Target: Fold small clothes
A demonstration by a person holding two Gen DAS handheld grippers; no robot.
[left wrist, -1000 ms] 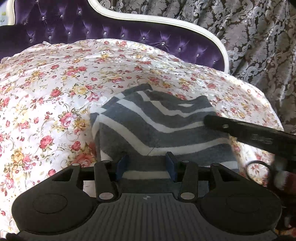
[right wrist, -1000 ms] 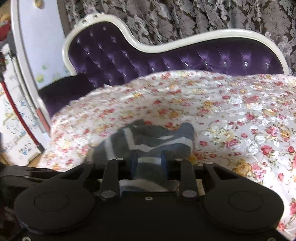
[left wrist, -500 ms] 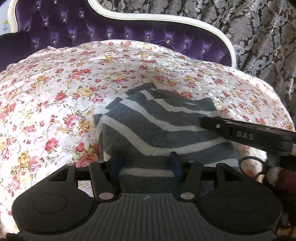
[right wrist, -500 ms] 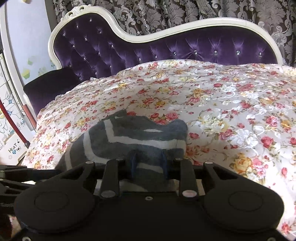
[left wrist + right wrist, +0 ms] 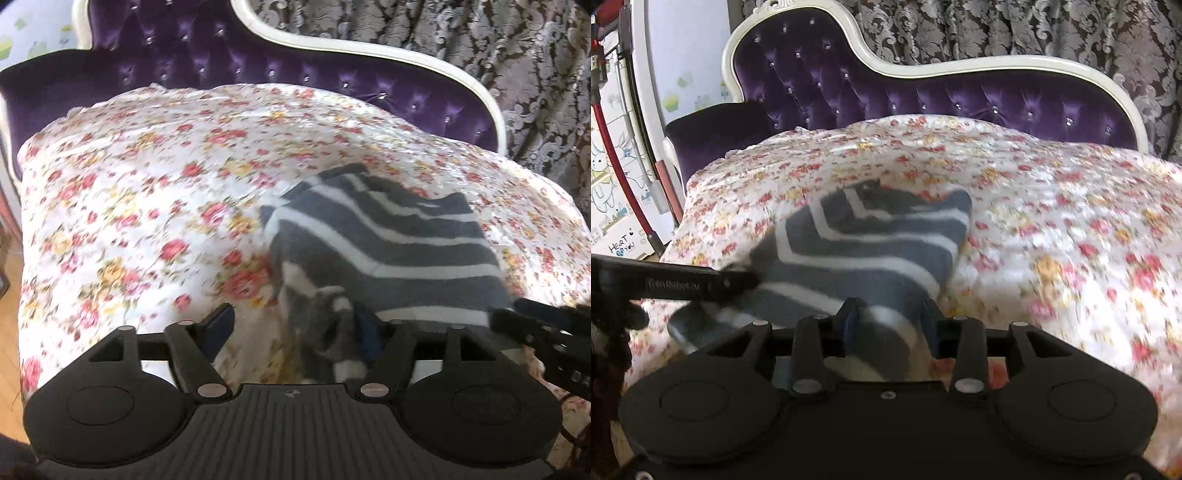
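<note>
Sock point(image 5: 388, 240), grey with white stripes, lies bunched on the floral sheet point(image 5: 147, 206) near its front edge, toward the right-hand corner in the left wrist view. That sheet covers a purple tufted sofa point(image 5: 849, 85) with a cream frame; a grey damask curtain point(image 5: 997, 29) hangs behind, and a wall with drawings point(image 5: 609, 192) stands at the left. The left gripper point(image 5: 291, 328) has its jaws wide apart, its right finger touching the sock's near edge. The right gripper point(image 5: 892, 321) has its jaws narrow, pinching a fold of the sock's near end.
</note>
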